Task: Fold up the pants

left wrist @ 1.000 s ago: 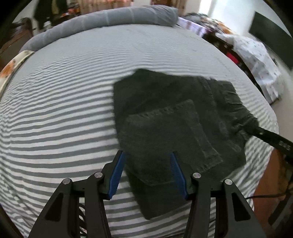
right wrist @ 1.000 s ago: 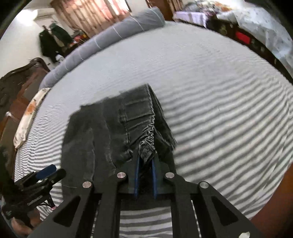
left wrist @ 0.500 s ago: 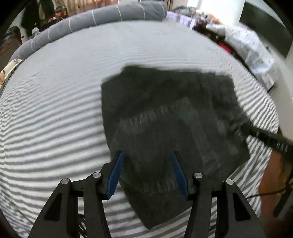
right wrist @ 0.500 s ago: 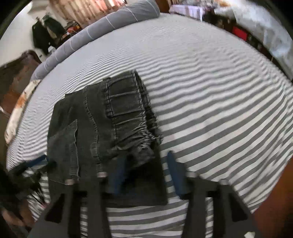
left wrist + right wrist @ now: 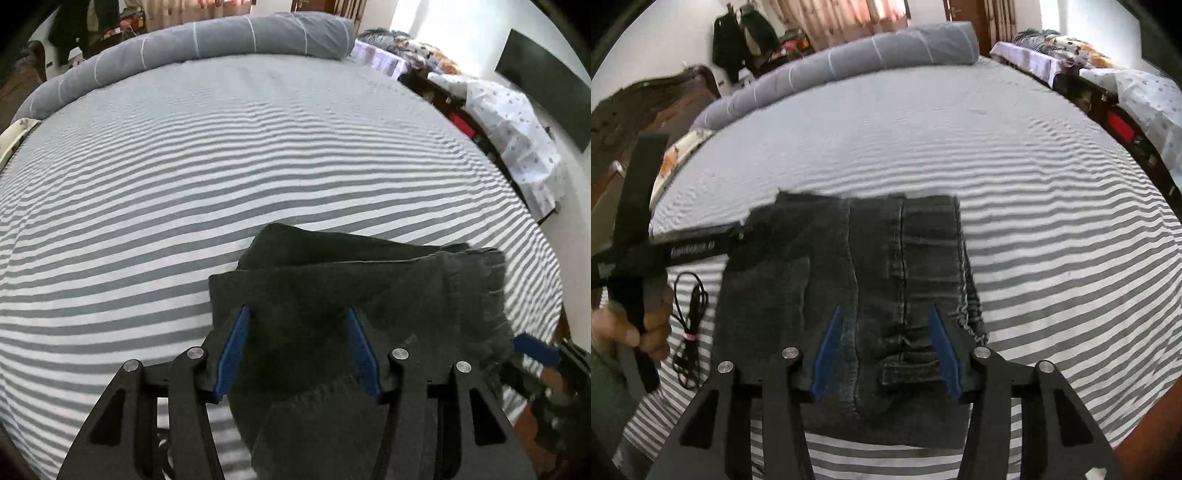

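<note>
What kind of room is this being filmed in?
Most likely a lived-in bedroom. The dark pants lie on a wide bed with a striped sheet, a long grey bolster runs along its far edge, and coats hang on the wall beside curtains.

The right hand-held gripper [image 5: 884, 349], clamped on the waistband of the pants [image 5: 871, 266] a second ago, now has its jaws spread wide above the folded bundle, while the left hand-held gripper [image 5: 297, 352] sits lower and closer over the cloth

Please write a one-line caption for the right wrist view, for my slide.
Open right hand-held gripper poised over folded dark pants on a striped bed.
</note>
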